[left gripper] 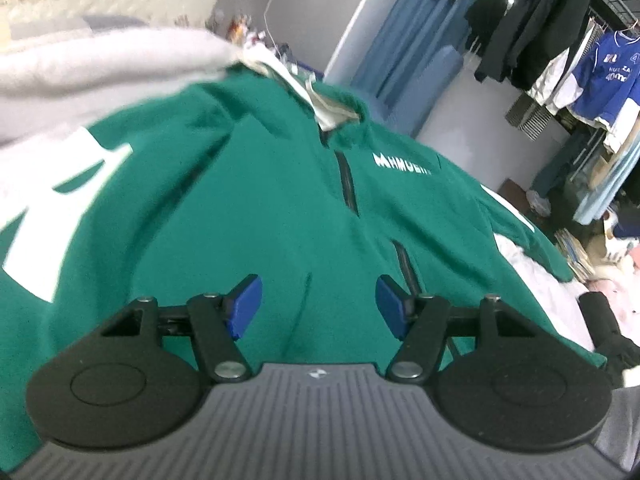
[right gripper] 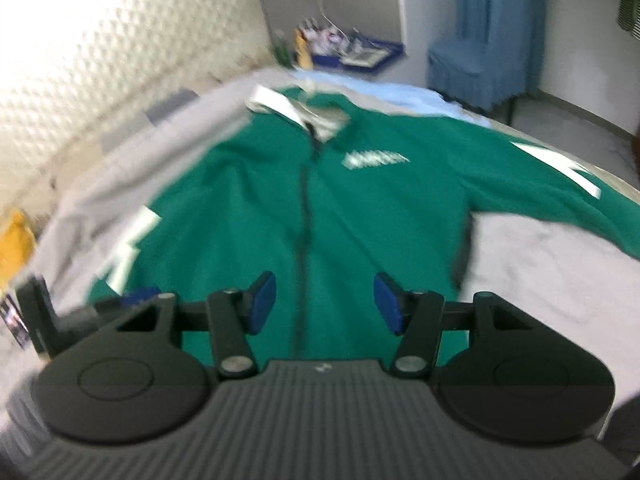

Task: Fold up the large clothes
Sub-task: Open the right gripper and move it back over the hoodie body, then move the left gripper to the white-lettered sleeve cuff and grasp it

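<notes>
- The green jacket (right gripper: 360,208) is lying front-up and spread flat on a grey bed cover (right gripper: 532,264), with its collar (right gripper: 304,116) pointing away from both cameras and its hem lying nearest the grippers.
- The long axis of the jacket is running from hem to collar, along the dark zipper (right gripper: 304,216), which is lining up roughly with the gap between the right gripper's jaws.
- The right gripper (right gripper: 324,304) is hanging above the hem near the centre line; its jaws are standing moderately wide, and nothing is sitting between the 2 blue pads (right gripper: 262,300).
- The left gripper (left gripper: 318,306) is hanging over the lower front of the jacket, close to the cloth; its jaws are likewise standing wide and gripping nothing.
- 1 sleeve (right gripper: 568,196) is stretching out to the right in the right wrist view, with a white stripe across it; the other sleeve (right gripper: 124,248) is lying at the left, partly blurred.
- Judgement: the next fold is likely calling for a pinch on a sleeve or side edge, so each gripper is needing to travel outward from the centre line; the right gripper appears nearer the right-hand sleeve.
- The fabric is looking like soft, matte fleece, thick enough to bunch, with a white printed logo (left gripper: 402,164) on the chest.
- The collar lining is showing pale, and the cover beneath is looking smooth.
</notes>
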